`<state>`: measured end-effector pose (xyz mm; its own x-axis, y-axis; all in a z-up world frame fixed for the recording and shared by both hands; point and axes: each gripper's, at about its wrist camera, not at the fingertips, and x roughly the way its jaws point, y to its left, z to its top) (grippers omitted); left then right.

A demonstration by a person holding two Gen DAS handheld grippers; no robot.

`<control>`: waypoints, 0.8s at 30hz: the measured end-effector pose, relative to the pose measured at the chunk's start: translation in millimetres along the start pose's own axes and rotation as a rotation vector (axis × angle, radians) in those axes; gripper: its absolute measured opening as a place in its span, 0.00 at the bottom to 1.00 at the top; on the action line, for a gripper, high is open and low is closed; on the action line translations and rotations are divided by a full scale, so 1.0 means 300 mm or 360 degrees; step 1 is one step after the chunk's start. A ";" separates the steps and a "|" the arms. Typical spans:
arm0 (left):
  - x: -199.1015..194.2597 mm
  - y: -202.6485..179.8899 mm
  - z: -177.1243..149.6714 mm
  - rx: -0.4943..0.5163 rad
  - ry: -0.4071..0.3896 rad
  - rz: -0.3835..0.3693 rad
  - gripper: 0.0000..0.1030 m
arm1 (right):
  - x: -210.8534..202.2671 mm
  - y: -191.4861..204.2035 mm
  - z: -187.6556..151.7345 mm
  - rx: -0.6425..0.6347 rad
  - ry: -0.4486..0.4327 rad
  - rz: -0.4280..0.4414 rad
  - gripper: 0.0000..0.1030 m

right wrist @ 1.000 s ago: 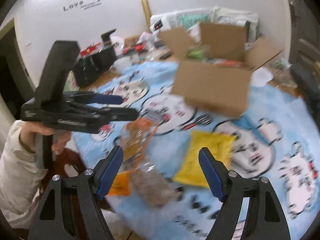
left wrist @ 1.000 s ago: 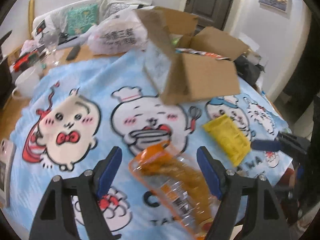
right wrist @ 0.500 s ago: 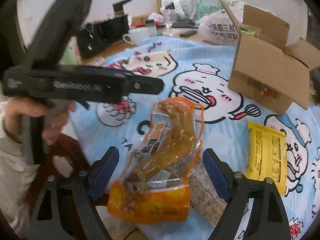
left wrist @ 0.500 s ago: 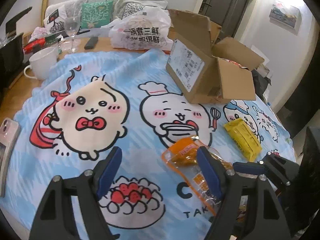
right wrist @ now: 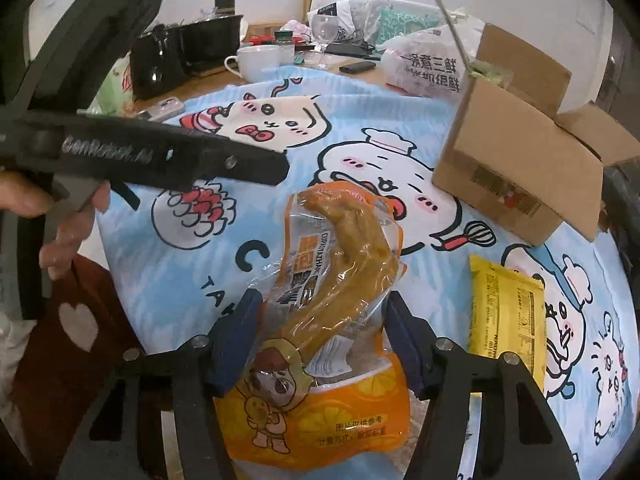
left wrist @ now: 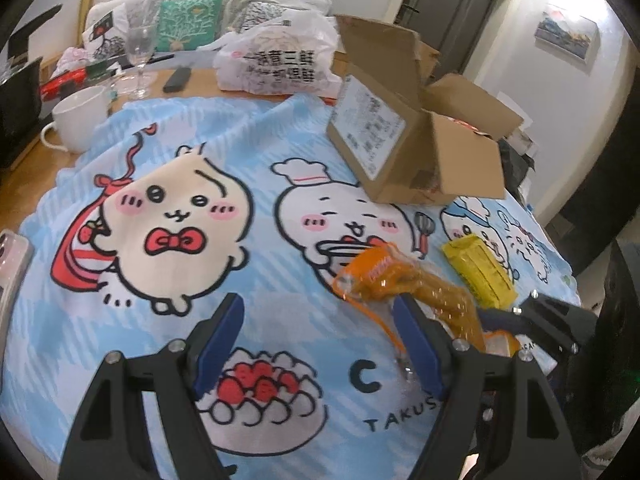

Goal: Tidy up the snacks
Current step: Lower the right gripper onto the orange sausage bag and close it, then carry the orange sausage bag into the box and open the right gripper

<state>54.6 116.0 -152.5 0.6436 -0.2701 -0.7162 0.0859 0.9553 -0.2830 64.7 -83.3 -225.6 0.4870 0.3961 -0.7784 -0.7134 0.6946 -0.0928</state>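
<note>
Your right gripper [right wrist: 320, 340] has closed in around the orange snack pouch [right wrist: 332, 280] that your left gripper [left wrist: 316, 344], now wide open and empty, let go, so carry it from the blanket [left wrist: 260, 160] to the cardboard box [right wrist: 520, 172]

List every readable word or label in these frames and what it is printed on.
"C" and "TAKUS", cut off: blue cartoon tablecloth.
"CUPIN XIZHANG", roughly: orange snack pouch.
"GenRobot.ai", blurred: left gripper.
Chinese print on the white plastic bag, shipping label and yellow packet: unreadable.
</note>
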 end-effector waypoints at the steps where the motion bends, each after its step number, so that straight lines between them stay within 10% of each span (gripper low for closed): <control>1: -0.001 -0.014 0.002 0.0017 0.0000 -0.0016 0.72 | -0.007 -0.009 0.002 0.0012 -0.0012 -0.0003 0.56; 12: -0.074 -0.136 0.112 0.0005 -0.0086 -0.0440 0.71 | -0.170 -0.072 0.079 0.0089 -0.0232 0.0254 0.56; 16: -0.125 -0.182 0.177 0.0037 -0.0154 -0.0528 0.47 | -0.229 -0.108 0.127 0.0141 -0.0297 0.0370 0.56; 24: -0.173 -0.317 0.381 0.0224 -0.0262 -0.0491 0.37 | -0.332 -0.233 0.242 0.0175 -0.0431 0.0393 0.56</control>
<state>99.8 53.1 -15.4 0.6837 -0.5358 -0.4954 0.3912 0.8422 -0.3711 102.6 -127.6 -96.5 0.4333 0.6939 -0.5752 -0.7747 0.6128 0.1557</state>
